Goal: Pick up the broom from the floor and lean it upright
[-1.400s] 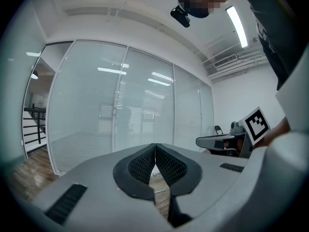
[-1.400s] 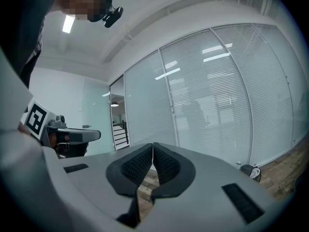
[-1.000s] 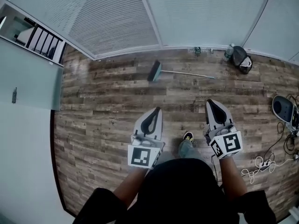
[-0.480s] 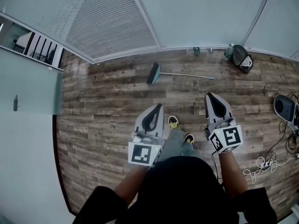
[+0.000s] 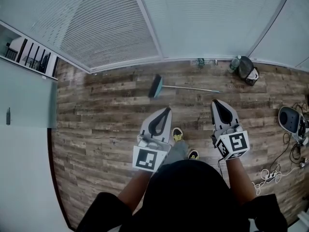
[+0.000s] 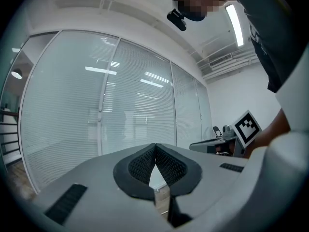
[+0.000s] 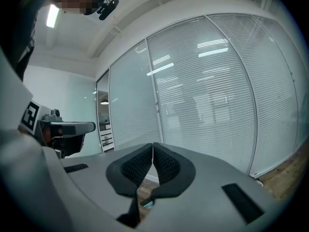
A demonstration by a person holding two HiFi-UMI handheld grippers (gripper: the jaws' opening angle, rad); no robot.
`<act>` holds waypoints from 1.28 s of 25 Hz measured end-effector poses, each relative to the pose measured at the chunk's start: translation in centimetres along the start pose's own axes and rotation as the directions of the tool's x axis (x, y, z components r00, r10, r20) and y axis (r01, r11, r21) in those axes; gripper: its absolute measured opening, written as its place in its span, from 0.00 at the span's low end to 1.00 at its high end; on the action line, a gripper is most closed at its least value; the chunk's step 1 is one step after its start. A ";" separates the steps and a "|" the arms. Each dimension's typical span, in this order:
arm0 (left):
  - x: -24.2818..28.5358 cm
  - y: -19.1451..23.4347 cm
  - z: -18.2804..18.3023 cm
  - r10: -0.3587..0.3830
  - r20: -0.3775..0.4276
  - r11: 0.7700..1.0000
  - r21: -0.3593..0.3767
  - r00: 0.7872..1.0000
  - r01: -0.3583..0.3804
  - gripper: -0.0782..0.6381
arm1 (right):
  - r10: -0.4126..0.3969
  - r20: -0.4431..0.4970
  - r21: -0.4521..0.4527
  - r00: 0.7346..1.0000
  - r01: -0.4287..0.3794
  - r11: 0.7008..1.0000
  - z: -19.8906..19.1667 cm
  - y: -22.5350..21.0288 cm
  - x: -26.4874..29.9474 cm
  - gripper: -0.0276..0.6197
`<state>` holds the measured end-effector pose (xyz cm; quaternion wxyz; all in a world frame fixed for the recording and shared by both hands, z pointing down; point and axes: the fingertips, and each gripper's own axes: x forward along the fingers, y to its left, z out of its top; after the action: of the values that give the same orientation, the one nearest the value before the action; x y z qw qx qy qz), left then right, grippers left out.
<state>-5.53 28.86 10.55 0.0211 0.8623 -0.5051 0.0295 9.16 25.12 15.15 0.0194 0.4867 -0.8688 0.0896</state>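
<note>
The broom (image 5: pixel 166 86) lies flat on the wooden floor near the blind-covered glass wall, its teal head at the left and its thin grey handle running right. My left gripper (image 5: pixel 167 109) is held level, well short of the broom, jaws shut and empty; in the left gripper view its tips (image 6: pixel 155 145) meet. My right gripper (image 5: pixel 215 102) is also shut and empty, near the handle's right end but apart from it; its tips (image 7: pixel 153 144) touch. A sliver of teal shows through the gap under the right jaws.
A dark bag (image 5: pixel 247 68) and a bottle (image 5: pixel 235 62) sit by the wall at right. A round device (image 5: pixel 289 119) and tangled white cables (image 5: pixel 270 174) lie at far right. A shelf unit (image 5: pixel 26 57) stands at left. The person's shoes (image 5: pixel 177 134) are between the grippers.
The person has stepped forward: both grippers and the feet are closer to the broom than a second ago. Both stay shut.
</note>
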 end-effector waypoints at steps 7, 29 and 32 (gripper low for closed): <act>2.8 6.3 0.6 0.009 0.026 0.999 -0.040 1.000 -0.008 0.14 | -0.007 -0.054 -0.040 0.999 0.005 0.999 0.5 0.7 5.5 0.07; 21.7 11.7 -1.3 -0.072 -0.082 0.997 -0.022 0.994 0.070 0.14 | 0.000 -0.111 -0.013 0.994 -0.002 1.000 0.0 -11.5 19.2 0.07; 26.1 12.0 -1.6 -0.083 -0.113 0.996 -0.033 0.990 0.079 0.14 | 0.009 -0.119 0.013 0.993 -0.007 1.000 -0.1 -15.1 21.7 0.07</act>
<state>-3.31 0.43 14.07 0.0636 0.8786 -0.4679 0.0707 10.55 -0.83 19.91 0.0677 0.4772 -0.8674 0.1239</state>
